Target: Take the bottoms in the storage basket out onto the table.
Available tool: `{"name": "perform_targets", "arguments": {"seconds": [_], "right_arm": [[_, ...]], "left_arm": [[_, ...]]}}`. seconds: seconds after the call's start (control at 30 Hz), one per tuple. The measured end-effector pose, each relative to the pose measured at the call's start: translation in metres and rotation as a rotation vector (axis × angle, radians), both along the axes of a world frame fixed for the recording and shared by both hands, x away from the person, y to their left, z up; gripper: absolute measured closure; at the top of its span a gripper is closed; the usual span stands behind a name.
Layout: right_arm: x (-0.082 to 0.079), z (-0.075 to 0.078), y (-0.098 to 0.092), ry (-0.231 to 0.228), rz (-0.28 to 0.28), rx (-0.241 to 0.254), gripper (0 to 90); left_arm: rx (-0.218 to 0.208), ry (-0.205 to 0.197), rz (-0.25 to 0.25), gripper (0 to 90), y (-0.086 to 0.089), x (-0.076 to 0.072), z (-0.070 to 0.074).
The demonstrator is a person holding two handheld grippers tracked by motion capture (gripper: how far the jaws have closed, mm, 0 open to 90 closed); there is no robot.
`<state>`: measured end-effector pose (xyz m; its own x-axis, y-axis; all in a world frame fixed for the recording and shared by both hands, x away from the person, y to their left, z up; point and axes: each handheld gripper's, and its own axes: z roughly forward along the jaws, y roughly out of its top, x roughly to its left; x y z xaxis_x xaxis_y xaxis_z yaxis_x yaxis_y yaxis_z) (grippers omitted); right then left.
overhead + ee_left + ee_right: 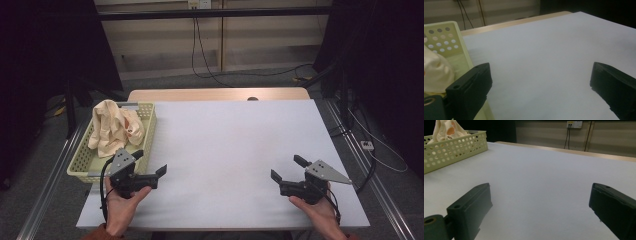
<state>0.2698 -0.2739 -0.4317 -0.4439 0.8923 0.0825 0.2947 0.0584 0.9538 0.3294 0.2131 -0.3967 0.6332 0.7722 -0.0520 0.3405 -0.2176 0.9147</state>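
On the near left of the table (235, 145), I am holding my left gripper (150, 167) just off the white top, with its jaws standing wide apart and gripping nothing. One jaw is lying right beside the basket's (150, 125) near corner, the other is reaching out over bare white surface. At the near right, I am holding my right gripper (287, 167) the same way: jaws spread wide, nothing between them, both pointing across the table toward the middle. The two grippers are sitting well apart from each other, each in one of my hands, with a grey plate riding on top of each and a cable trailing back from the left one. The cloth (112, 127) is lying bunched in the pale green basket at the table's left edge, heaped high enough to be rising above the rim, cream with a few orange marks. Through the left gripper view, the cloth (435, 71) is showing as a pale lump just behind my left jaw, with the basket's (447, 37) perforated wall beside it; I cannot tell whether the jaw is touching the basket. Through the right gripper view, the basket (456, 150) is sitting far off at upper left, with the cloth (446, 128) sticking up out of it.
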Motion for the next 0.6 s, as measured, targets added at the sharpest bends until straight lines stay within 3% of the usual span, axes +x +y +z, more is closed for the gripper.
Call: {"name": "perform_targets", "arguments": {"seconds": [0.1,0.37,0.6], "right_arm": [[0.001,0.000,0.002,-0.001,0.008,-0.002,4.3],[0.001,0.001,0.004,-0.002,0.014,-0.009,4.5],[0.001,0.001,0.005,-0.001,0.015,-0.010,4.6]], "left_arm": [[0.001,-0.011,0.021,4.3,0.001,0.002,0.002],[-0.018,-0.022,0.018,4.4,0.010,0.003,0.015],[0.011,-0.031,0.039,4.5,0.019,0.007,0.024]]}}
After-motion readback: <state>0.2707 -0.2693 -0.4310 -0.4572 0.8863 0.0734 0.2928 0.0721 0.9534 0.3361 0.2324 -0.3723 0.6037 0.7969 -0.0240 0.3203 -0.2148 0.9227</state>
